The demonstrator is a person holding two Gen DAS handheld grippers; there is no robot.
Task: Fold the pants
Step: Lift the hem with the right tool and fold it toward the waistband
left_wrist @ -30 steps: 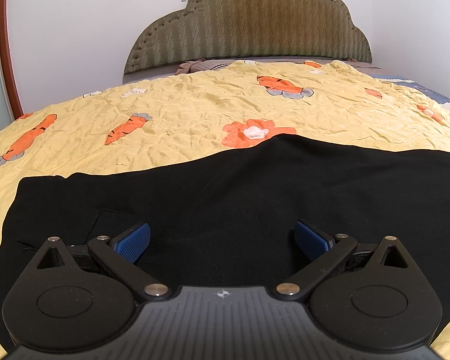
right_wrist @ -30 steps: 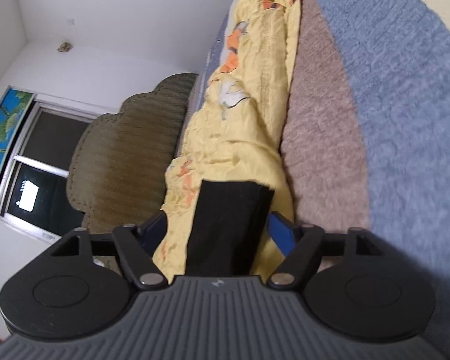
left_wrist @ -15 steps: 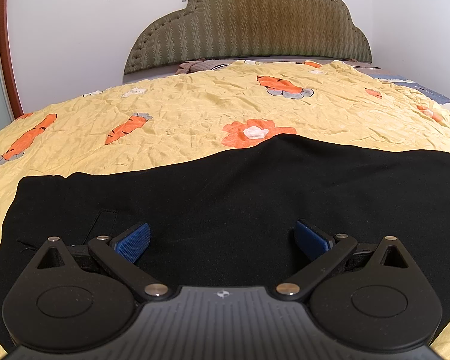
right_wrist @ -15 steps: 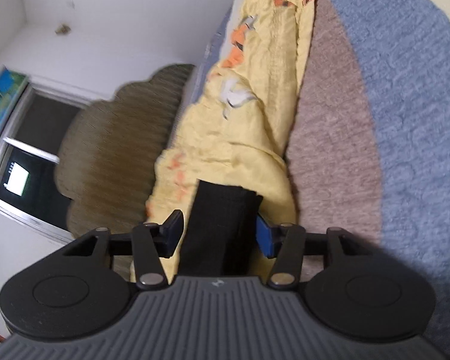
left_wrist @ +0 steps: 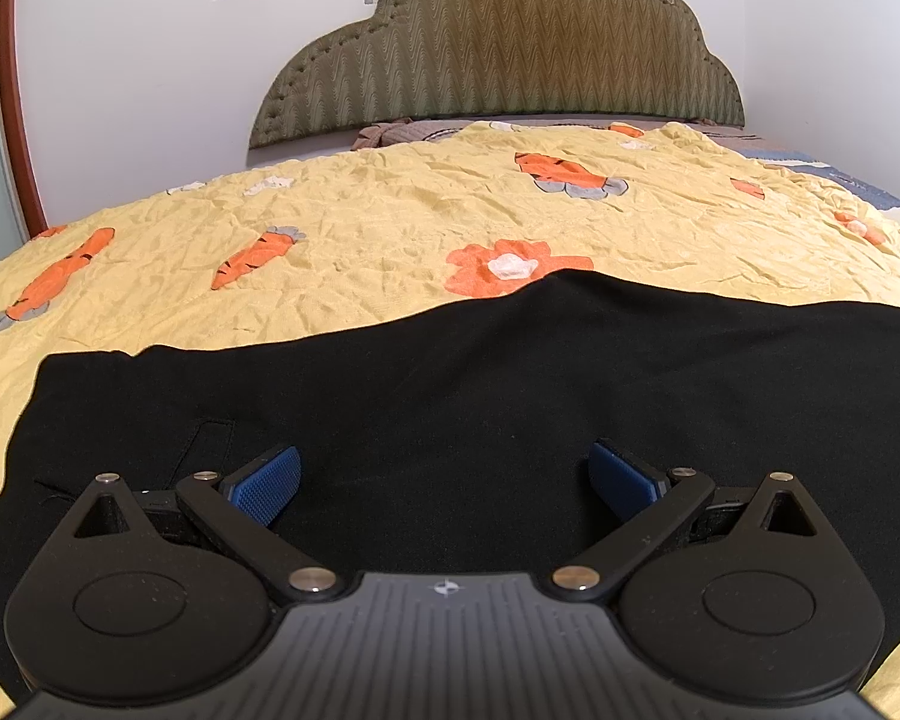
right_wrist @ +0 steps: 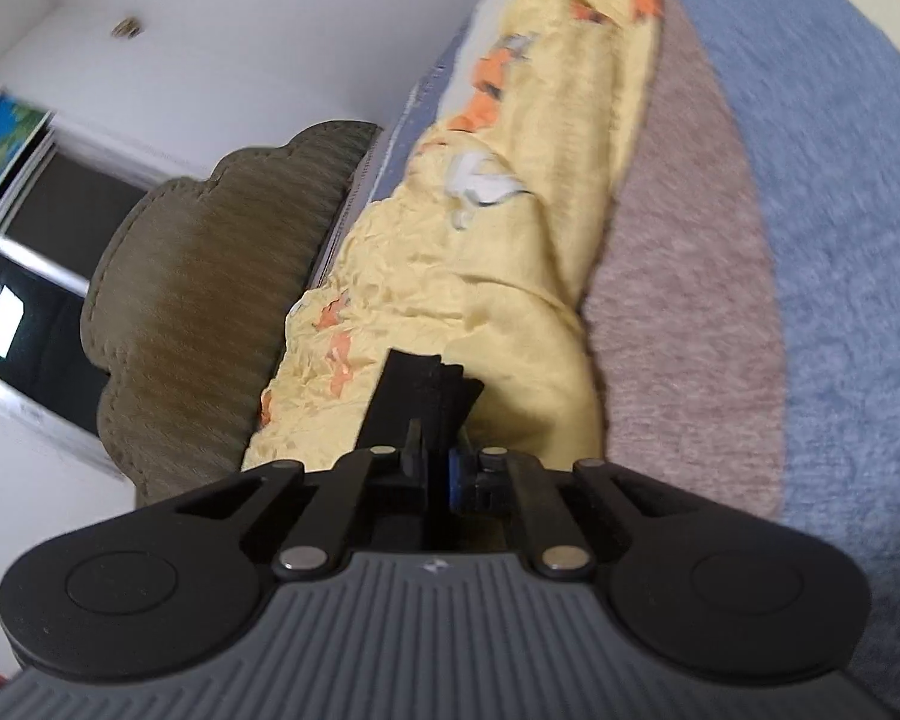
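Left gripper (left_wrist: 444, 483): fingers (left_wrist: 262, 483) wide open, nothing between the pads, hovering low over the pants (left_wrist: 480, 396). Pants are black, spread flat on the bed (left_wrist: 390, 222), filling the area under and ahead of both fingers and running out past the right finger to the frame edge. A pocket seam sits just beyond the left finger. Yellow carrot-print cover beyond the far pant edge, headboard (left_wrist: 510, 42) behind that.

Right gripper (right_wrist: 435, 471): fingers clamped tight on a bunched end of the pants (right_wrist: 426, 396), with the cloth sticking out past the tips. View is rolled hard and motion-blurred. Yellow cover (right_wrist: 498, 276) lies behind the gripped cloth, brown and blue blanket (right_wrist: 780, 276) off to the right of the fingers.
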